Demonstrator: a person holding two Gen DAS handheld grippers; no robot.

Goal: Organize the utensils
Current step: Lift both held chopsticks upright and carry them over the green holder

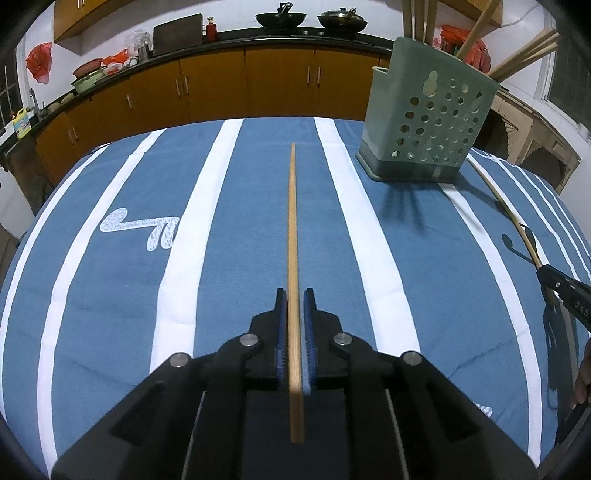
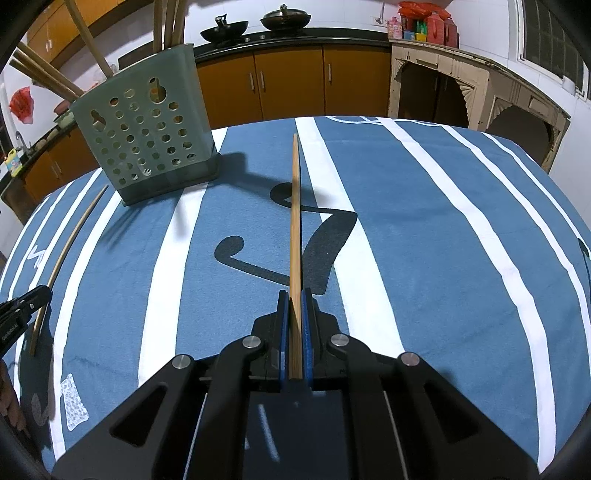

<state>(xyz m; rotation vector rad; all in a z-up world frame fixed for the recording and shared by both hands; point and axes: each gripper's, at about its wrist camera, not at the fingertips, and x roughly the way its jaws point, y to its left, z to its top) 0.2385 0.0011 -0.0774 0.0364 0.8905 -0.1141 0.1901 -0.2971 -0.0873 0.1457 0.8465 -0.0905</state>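
My left gripper (image 1: pixel 294 295) is shut on a wooden chopstick (image 1: pixel 293 236) that points straight ahead over the blue striped tablecloth (image 1: pixel 236 229). My right gripper (image 2: pixel 294 295) is shut on a second wooden chopstick (image 2: pixel 295 221), also pointing forward. A green perforated utensil holder (image 1: pixel 424 122) stands ahead and to the right of the left gripper; in the right wrist view it (image 2: pixel 147 129) stands ahead to the left. It holds several wooden chopsticks (image 1: pixel 524 55). Each gripper shows at the edge of the other's view, holding its stick.
The table edge curves around at the back. Behind it run orange kitchen cabinets (image 1: pixel 258 85) with a dark counter holding two woks (image 1: pixel 280 18). A pale arched cabinet (image 2: pixel 461 85) stands at the back right.
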